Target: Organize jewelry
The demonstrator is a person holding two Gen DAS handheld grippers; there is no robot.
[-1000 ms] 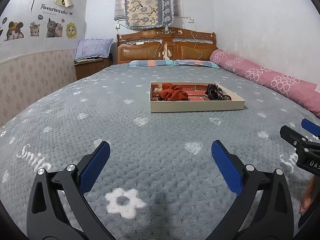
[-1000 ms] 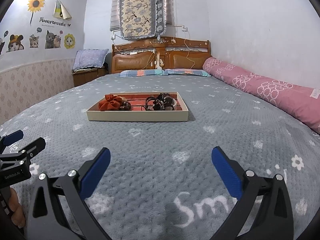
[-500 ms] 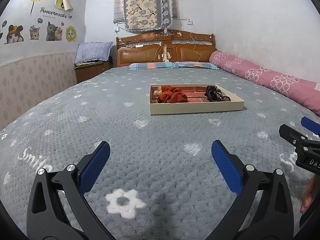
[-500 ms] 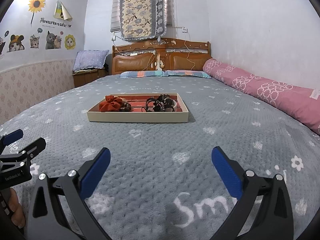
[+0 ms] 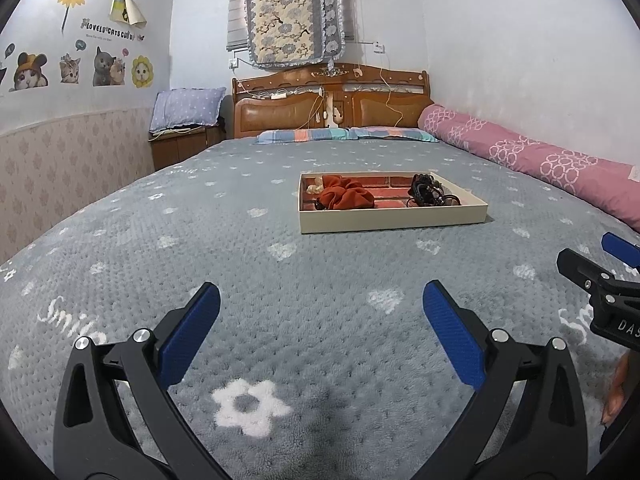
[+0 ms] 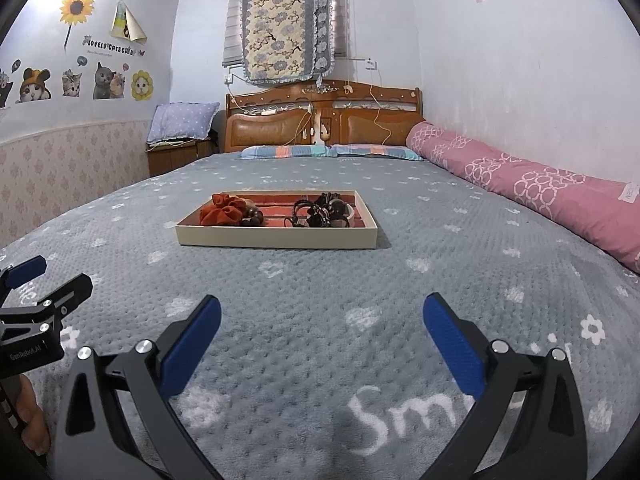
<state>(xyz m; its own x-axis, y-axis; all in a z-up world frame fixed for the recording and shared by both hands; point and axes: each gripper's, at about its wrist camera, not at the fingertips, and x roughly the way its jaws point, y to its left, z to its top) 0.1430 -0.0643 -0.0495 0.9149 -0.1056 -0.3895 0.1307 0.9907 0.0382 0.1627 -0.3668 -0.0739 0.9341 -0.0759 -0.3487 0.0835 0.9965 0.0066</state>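
— So where are we holding the two grippers?

— We are keeping the left gripper (image 5: 320,312) and the right gripper (image 6: 322,320) low over the grey bedspread (image 5: 320,264), side by side, both well short of the tray (image 5: 392,222). Both sets of jaws are standing spread wide, pinching nothing.

— And the jewelry?

— It is all lying inside the shallow tray, which is sitting flat near the middle of the bed. We are seeing an orange scrunchie (image 6: 224,211) bunched at the left end with some dark beads (image 6: 253,218) just beside it, and a dark tangle of bracelets or hair ties (image 6: 322,210) toward the right end. From here we cannot tell the single pieces apart.

— Why are we staying so far back?

— Probably because this pose is giving both cameras a full look at the tray, and the open jaws are ready for either pile.

— Sorted, or still to sort?

— We are unable to judge. Two heaps in one tray would suit a jumble awaiting sorting, or a finished grouping by kind.
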